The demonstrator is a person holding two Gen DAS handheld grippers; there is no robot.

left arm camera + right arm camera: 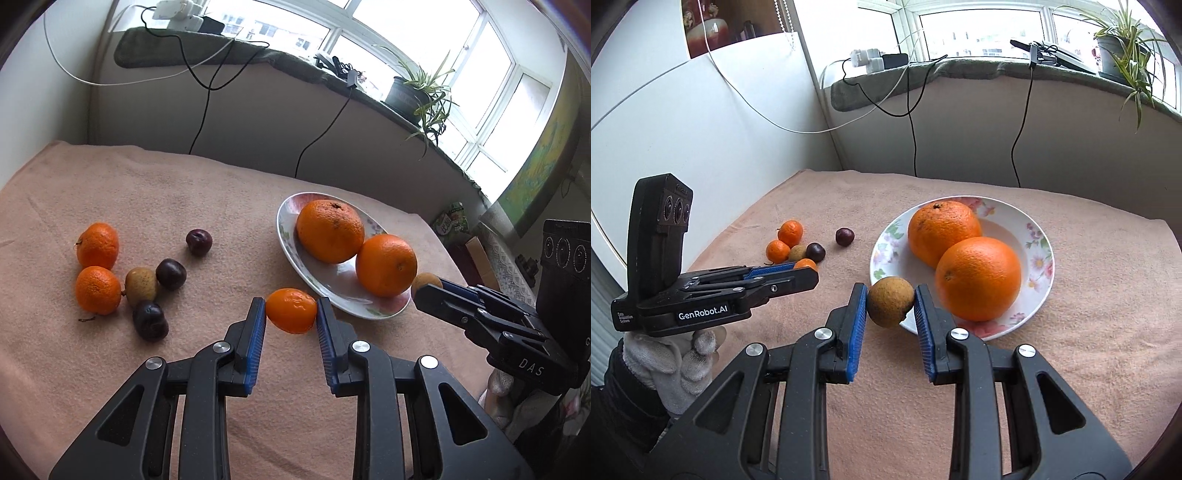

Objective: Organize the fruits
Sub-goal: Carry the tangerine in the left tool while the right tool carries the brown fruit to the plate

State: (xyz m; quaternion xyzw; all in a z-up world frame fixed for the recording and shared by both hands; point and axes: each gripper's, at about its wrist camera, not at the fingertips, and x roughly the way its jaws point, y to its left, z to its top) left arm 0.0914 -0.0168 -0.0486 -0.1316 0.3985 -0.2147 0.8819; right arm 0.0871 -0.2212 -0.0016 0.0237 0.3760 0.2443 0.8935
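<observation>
My left gripper [291,312] is shut on a small tangerine [291,311], held above the cloth just left of the floral plate [332,291]. My right gripper [891,302] is shut on a brown round fruit [890,302] at the plate's [1039,236] near-left rim. Two large oranges [943,230] [978,277] lie in the plate. On the cloth to the left sit two tangerines [98,245] [98,290], a brown fruit [141,286] and three dark plums [198,242] [170,273] [149,320]. In the left wrist view the right gripper [428,286] shows at the plate's right edge.
A pink cloth [1089,295] covers the table. Behind it runs a low wall with a padded windowsill [221,48], hanging cables [199,122], chargers and a potted plant [424,92]. A gloved hand [676,362] holds the left gripper.
</observation>
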